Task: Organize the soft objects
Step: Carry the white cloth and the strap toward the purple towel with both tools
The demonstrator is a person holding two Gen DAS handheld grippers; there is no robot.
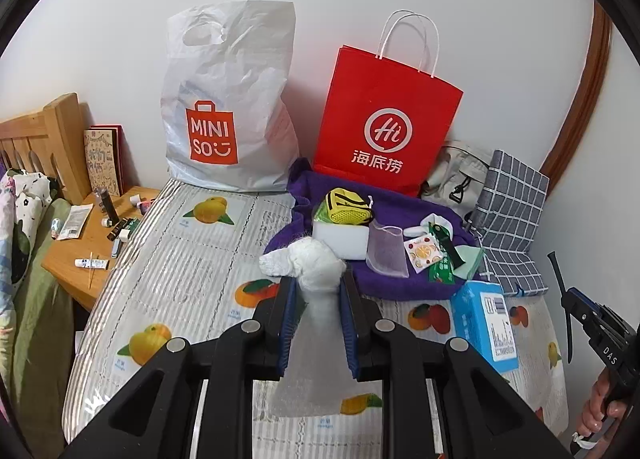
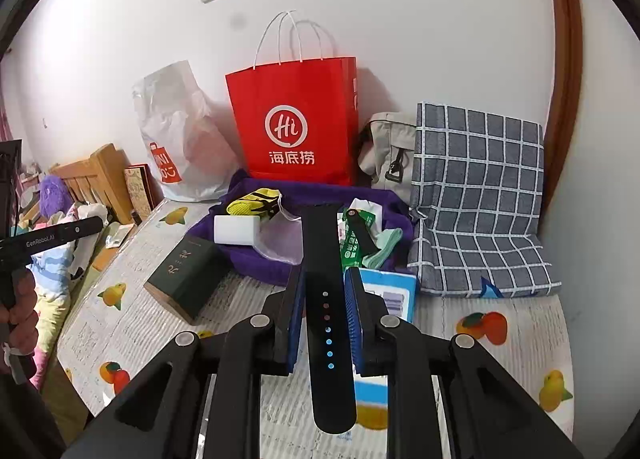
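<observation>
My left gripper [image 1: 318,279] is shut on a white fluffy mesh pouch [image 1: 316,287], held above the fruit-print mat. My right gripper [image 2: 324,275] is shut on a black watch strap [image 2: 326,299] with a row of holes, held above the mat. Ahead lies a purple towel [image 1: 384,275] carrying a yellow mesh pouch [image 1: 346,211], a white foam block [image 1: 340,241], a clear mesh bag [image 1: 386,247], a fruit-print sachet [image 1: 422,253] and a green packet [image 1: 440,267]. The towel [image 2: 256,259] also shows in the right wrist view.
A white Miniso bag [image 1: 228,107] and a red paper bag [image 1: 384,119] stand against the wall. A grey checked cloth [image 2: 476,199] and a beige bag [image 2: 388,151] are at right. A blue box [image 1: 486,323], a dark green box [image 2: 184,279], and a cluttered wooden nightstand [image 1: 88,243] are nearby.
</observation>
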